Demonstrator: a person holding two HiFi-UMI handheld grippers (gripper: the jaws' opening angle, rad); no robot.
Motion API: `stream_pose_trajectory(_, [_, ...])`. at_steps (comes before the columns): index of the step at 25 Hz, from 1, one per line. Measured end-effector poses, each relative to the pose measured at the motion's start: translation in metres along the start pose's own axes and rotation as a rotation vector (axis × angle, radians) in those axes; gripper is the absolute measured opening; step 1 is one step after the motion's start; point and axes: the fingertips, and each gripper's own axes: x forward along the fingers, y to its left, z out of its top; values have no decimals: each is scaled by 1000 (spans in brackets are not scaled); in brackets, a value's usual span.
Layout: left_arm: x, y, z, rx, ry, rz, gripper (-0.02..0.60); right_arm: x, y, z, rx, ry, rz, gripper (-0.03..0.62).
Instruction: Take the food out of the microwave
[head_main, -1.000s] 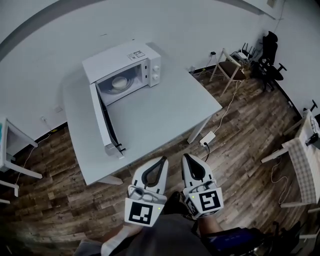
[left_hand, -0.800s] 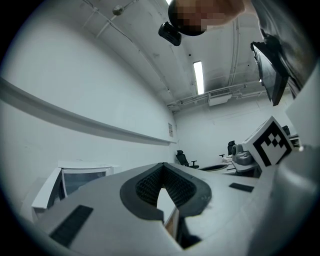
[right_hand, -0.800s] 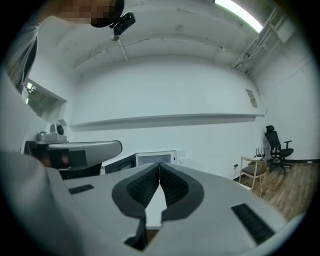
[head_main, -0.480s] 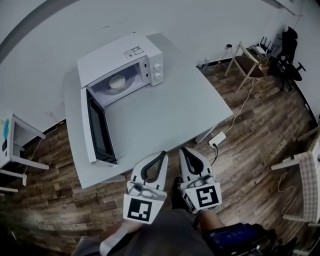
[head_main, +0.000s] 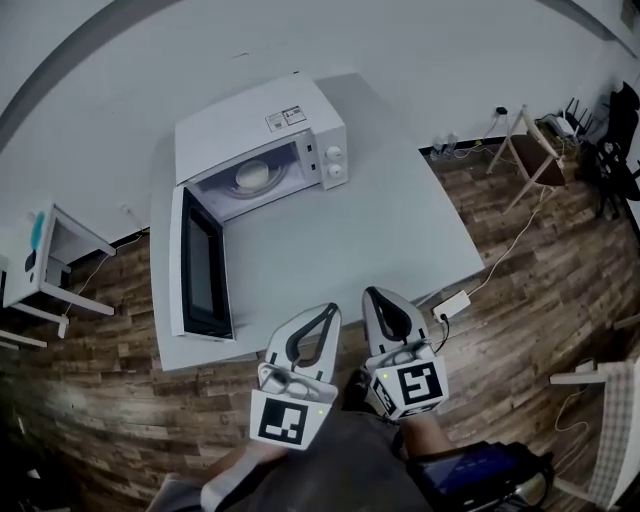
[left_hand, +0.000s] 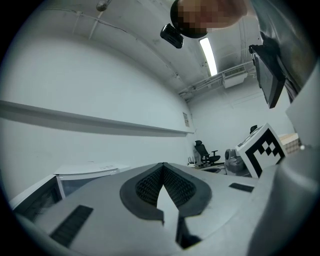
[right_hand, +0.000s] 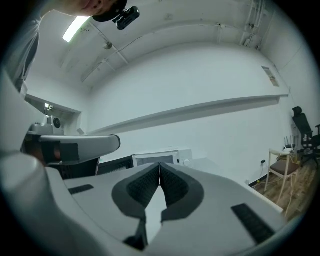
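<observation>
A white microwave (head_main: 262, 138) stands at the back of a pale table (head_main: 340, 240), its door (head_main: 198, 266) swung wide open toward me. Inside it lies a pale round dish of food (head_main: 252, 174). My left gripper (head_main: 328, 312) and my right gripper (head_main: 372, 296) hang side by side at the table's near edge, well short of the microwave. Both are shut with nothing between the jaws. From the right gripper view the microwave (right_hand: 159, 156) shows straight ahead beyond the closed tips (right_hand: 159, 165). The left gripper (left_hand: 163, 166) also shows its tips together.
A small white side table (head_main: 55, 262) stands at the left. A wooden chair (head_main: 528, 150) and black office chairs (head_main: 612, 150) are at the back right. A power strip (head_main: 452, 303) and cable lie on the wood floor to the right of the table.
Both grippers have come closer to the table's near edge and the view has swung right. The microwave and its open door now sit nearer the middle. The jaws stayed closed.
</observation>
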Motion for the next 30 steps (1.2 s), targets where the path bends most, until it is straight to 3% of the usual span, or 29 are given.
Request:
stream_pose_trajectory(8, [7,50,-18,-31,27,148,6,57,22,-10,-24,51,156,8])
stream_pose_trajectory(20, [61,180,-34,-87,-28,303,6,192,27,-6,-125,95,271,9])
stream_pose_trajectory(30, [92,240,-65,-175,20,331,6,293,42,-8,-163,135,351,8])
